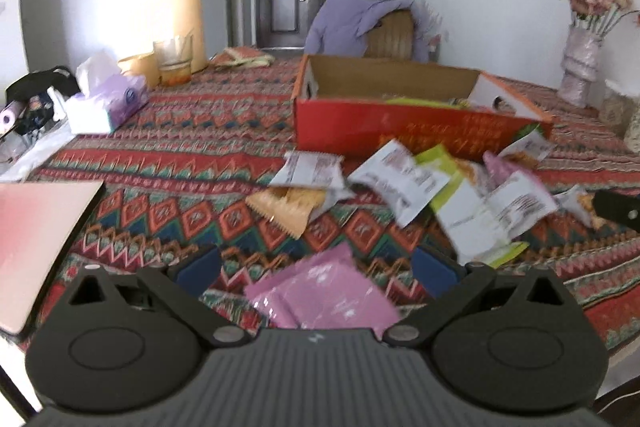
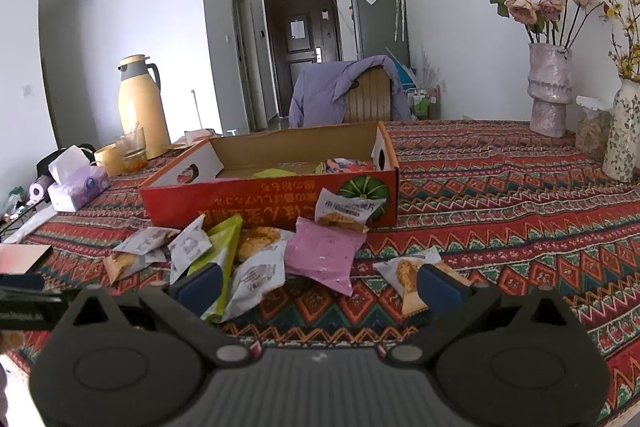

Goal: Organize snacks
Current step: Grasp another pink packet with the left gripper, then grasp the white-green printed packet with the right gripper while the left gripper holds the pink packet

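A red cardboard box (image 1: pixel 400 131) (image 2: pixel 272 199) stands open on the patterned tablecloth and holds a few packets. Several snack packets lie scattered in front of it. My left gripper (image 1: pixel 316 273) is open over a pink packet (image 1: pixel 328 295) that lies between its blue pads, near the table's front edge. White and green packets (image 1: pixel 452 195) lie beyond it. My right gripper (image 2: pixel 318 285) is open and empty above the cloth. A pink packet (image 2: pixel 324 251) lies just beyond it, a green one (image 2: pixel 220 251) by its left pad, an orange-white one (image 2: pixel 404 275) by its right pad.
A tissue box (image 1: pixel 108 103) (image 2: pixel 78 187), a yellow thermos (image 1: pixel 180 15) (image 2: pixel 140 107) and a glass (image 2: pixel 132 149) stand at the left. Flower vases (image 2: pixel 550 91) stand at the right. A pink flat book (image 1: pixel 36 243) lies at the left front. A chair with a purple jacket (image 2: pixel 344 91) stands behind the table.
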### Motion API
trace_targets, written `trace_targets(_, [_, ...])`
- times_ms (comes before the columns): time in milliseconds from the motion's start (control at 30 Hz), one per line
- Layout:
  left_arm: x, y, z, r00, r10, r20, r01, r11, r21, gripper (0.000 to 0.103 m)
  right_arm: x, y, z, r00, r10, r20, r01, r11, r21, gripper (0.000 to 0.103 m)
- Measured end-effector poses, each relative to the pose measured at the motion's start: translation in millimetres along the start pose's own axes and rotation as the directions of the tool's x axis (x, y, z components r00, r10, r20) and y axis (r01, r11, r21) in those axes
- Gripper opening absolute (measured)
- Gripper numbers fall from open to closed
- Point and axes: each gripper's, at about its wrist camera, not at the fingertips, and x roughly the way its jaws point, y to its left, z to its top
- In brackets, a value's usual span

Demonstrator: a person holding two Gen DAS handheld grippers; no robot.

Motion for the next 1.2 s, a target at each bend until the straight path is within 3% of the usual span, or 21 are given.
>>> trace_targets(100, [10.1, -3.6, -6.9, 0.999, 0.034, -0.037, -0.033, 0.999, 0.009, 0.103, 0.5, 3.6, -1.3, 1.000, 0.007, -0.006, -0.007, 1.000, -0.008, 0.103])
trace_targets(300, [16.8, -11.5, -20.6, 0.997, 0.028, -0.069, -0.024, 0.998, 0.058, 0.103, -0.6, 6.5, -2.3, 1.000, 0.004, -0.007, -0.004, 1.000, -0.016, 0.103])
trace_targets(433, [19.8, -11.1, -26.3, 0.996, 0.007, -0.084, -0.004, 0.999, 0.043, 0.100, 0.4, 5.4, -2.1, 1.000, -0.002, -0.012, 0.002, 1.000, -0.011, 0.103])
trace_targets(500, [19.5, -11.1, -26.3, 0.997, -0.008, -0.083, 0.011, 0.999, 0.036, 0.094, 1.0, 5.9, -2.8, 1.000, -0.001, -0.014, 0.001, 1.000, -0.014, 0.103])
trace_targets(567, [17.8, -11.8, -25.7, 0.997, -0.014, -0.072, 0.017, 0.999, 0.038, 0.075, 1.3, 7.1, -3.5, 1.000, 0.001, -0.017, -0.002, 1.000, -0.017, 0.103])
trace_targets(633, [16.4, -14.2, -24.2, 0.998, -0.028, -0.061, 0.032, 0.998, 0.052, 0.063, 1.8, 8.0, -3.7, 1.000, 0.003, -0.019, -0.004, 1.000, -0.021, 0.103])
trace_targets(900, [18.4, -8.9, -17.4, 0.997, -0.044, -0.060, 0.045, 0.999, 0.006, 0.063, 6.1, 5.7, -5.8, 0.999, -0.003, -0.032, 0.002, 1.000, -0.015, 0.103])
trace_targets(1200, [2.1, -11.8, 3.6, 0.996, -0.088, 0.032, 0.087, 0.996, 0.012, 0.063, 14.0, 12.5, -4.7, 0.999, 0.006, -0.032, -0.007, 1.000, -0.030, 0.103])
